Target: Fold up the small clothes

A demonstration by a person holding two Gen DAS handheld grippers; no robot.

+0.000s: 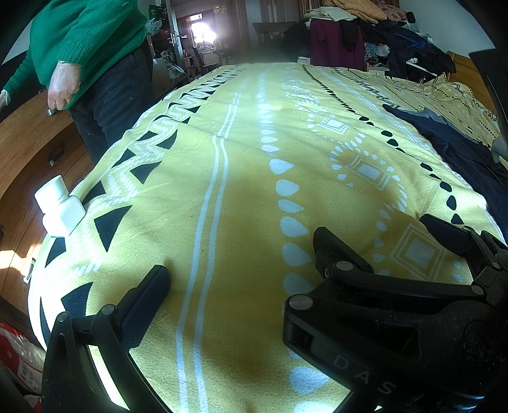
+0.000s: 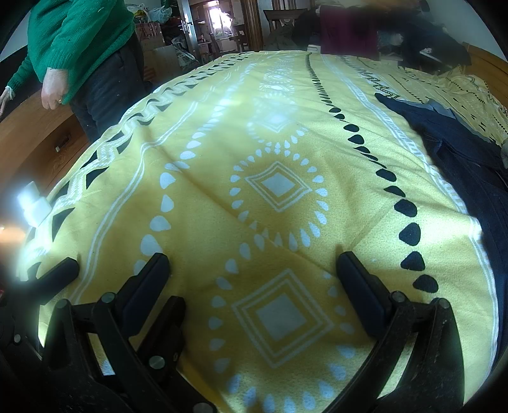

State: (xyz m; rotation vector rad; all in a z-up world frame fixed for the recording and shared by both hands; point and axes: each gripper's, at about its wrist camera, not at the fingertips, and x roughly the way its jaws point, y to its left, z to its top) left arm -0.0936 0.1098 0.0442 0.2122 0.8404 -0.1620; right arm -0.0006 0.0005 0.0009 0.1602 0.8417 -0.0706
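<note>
left tongs: the black two-finger left gripper sits low over the bed with its fingers wide apart, nothing between them but blanket

right tongs: the black two-finger right gripper is also spread wide, empty, right beside the left one; in the left wrist view its linkage pokes in at lower right

the clothes: a dark navy garment lies flat-ish along the right side of the bed, well apart from both grippers; a grey bit shows at its far end, can't tell if that's part of it

open room: big bare stretch of the yellow blanket with white and black geometric print straight ahead of both grippers

left edge: blanket drops off near a white plastic bottle with a ribbed cap sitting right at the bed's edge, and a brown wooden dresser beside it

right edge: wooden headboard past the navy garment

far end: a heap of mixed clothes behind the bed's far end, open doorway with bright light

also around: a person in a green knit sweater and dark trousers stands by the dresser, one hand hanging down
</note>
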